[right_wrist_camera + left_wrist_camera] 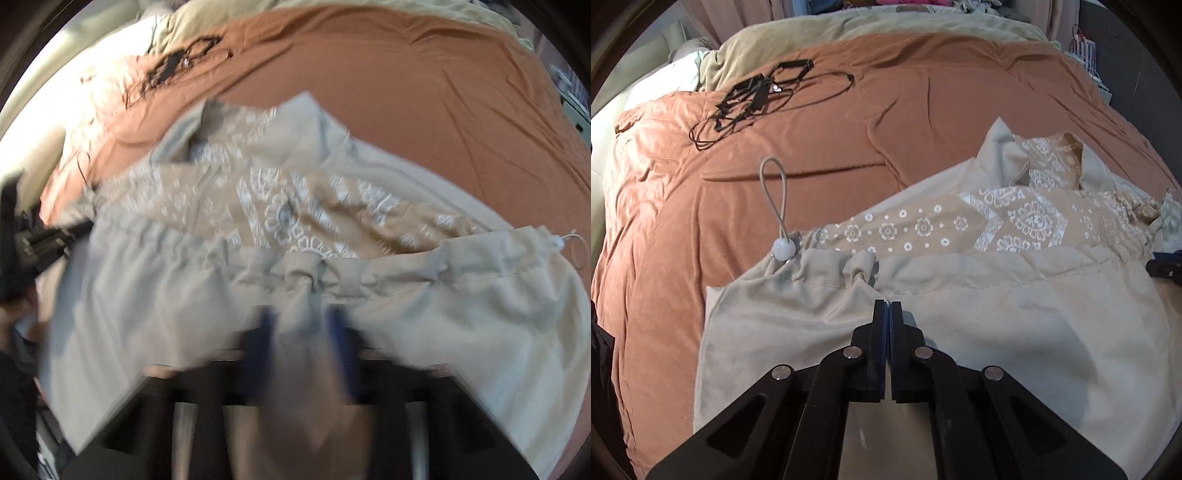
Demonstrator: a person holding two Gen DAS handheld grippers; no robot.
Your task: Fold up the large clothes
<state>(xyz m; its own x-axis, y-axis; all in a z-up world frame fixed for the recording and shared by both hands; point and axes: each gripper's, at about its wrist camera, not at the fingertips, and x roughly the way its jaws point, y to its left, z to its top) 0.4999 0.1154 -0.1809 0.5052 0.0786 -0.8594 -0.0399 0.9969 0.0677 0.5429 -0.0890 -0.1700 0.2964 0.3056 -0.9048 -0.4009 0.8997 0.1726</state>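
Note:
A beige jacket (1015,332) with a tan, white-patterned lining (1015,221) lies on the orange bedspread (775,147). Its drawstring hem runs across the middle, with a cord loop and white toggle (783,249) at the left end. My left gripper (888,306) is shut, its fingertips resting on the plain beige cloth just below the hem. In the blurred right wrist view the jacket (461,325) fills the lower half. My right gripper (301,325) has a bunch of the hem cloth between its blue-padded fingers (267,332), which stand apart around it. The left gripper (33,240) shows at that view's left edge.
A tangle of black straps and cord (757,92) lies on the bedspread at the far left. A beige blanket (868,26) and pillows lie at the bed's head. A white wire rack (1086,51) stands beyond the right side.

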